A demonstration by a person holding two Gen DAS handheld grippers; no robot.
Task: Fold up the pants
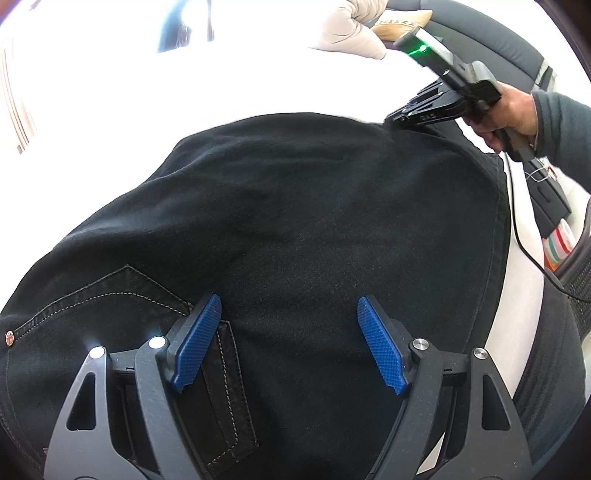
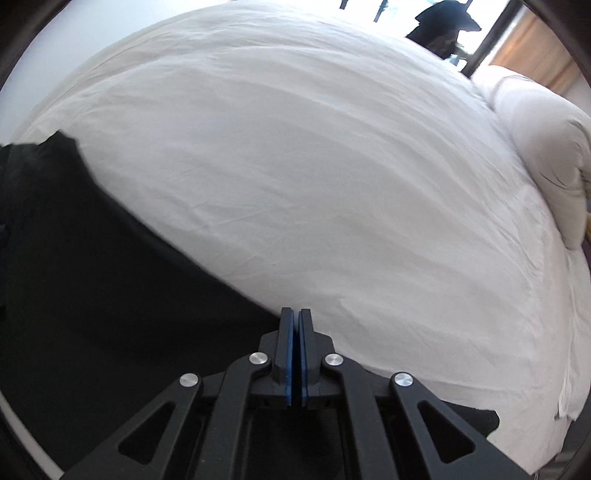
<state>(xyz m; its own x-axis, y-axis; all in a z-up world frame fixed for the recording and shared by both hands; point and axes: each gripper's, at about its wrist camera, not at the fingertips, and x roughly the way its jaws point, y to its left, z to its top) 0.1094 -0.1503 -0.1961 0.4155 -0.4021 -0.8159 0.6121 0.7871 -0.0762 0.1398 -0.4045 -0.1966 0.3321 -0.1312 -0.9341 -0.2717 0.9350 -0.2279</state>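
Black pants (image 1: 295, 221) lie spread on a white bed, with a stitched back pocket (image 1: 110, 295) at the lower left. My left gripper (image 1: 288, 317) is open, its blue pads just above the cloth near the waistband. My right gripper (image 1: 406, 118) shows in the left wrist view at the far edge of the pants, held by a hand. In the right wrist view its blue pads (image 2: 295, 332) are pressed together at the edge of the black cloth (image 2: 92, 277); whether cloth lies between them is hidden.
The white bed sheet (image 2: 314, 166) stretches away in front of the right gripper. A bunched white duvet (image 2: 535, 147) lies at the right. A dark shape (image 2: 443, 26) stands by the window at the back. A cable (image 1: 524, 236) and a dark chair sit at the right.
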